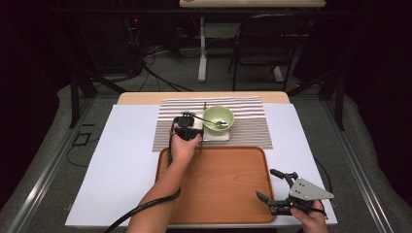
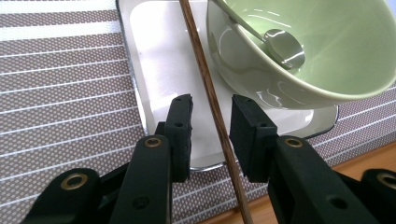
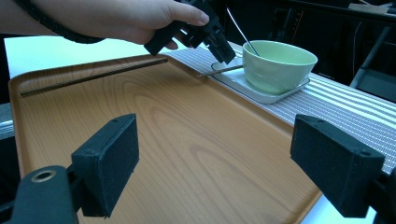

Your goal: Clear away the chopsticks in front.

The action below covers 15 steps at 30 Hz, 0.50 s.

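Wooden chopstick (image 2: 212, 100) (btwn left claw (image 2: 211, 122) pads) runs toward bowl (image 2: 327, 51).

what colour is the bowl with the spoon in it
The round ceramic bowl is pale green, clearest in the left gripper view, where the metal spoon lies inside.

Table lit bright from overhead, bkgd dark; glare on bowl (image 2: 327, 56); near tongs slightly soft.

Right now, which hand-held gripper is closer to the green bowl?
Left. The left hand-held gripper sits beside the green bowl, straddling a chopstick; the right hand-held gripper hangs over the tray's near corner.
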Each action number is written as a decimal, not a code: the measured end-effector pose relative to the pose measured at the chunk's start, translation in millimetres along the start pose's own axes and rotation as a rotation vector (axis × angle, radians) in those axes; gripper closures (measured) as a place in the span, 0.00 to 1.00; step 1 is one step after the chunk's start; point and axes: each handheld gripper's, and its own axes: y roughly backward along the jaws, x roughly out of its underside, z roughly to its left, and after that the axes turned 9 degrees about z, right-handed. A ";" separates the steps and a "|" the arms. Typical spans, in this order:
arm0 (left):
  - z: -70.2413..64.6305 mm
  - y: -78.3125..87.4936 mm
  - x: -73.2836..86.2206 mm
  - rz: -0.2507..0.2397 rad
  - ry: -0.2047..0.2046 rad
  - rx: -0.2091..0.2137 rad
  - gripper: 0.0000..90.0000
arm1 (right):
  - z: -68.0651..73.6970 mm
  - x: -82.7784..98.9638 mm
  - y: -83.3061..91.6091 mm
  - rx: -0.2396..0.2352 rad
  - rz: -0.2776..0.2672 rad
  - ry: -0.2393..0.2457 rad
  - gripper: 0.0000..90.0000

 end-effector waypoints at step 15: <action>-5.8 -15.6 -5.3 0.027 0.000 -0.011 0.80 | -0.5 -0.1 0.2 -0.001 -0.003 0.001 0.17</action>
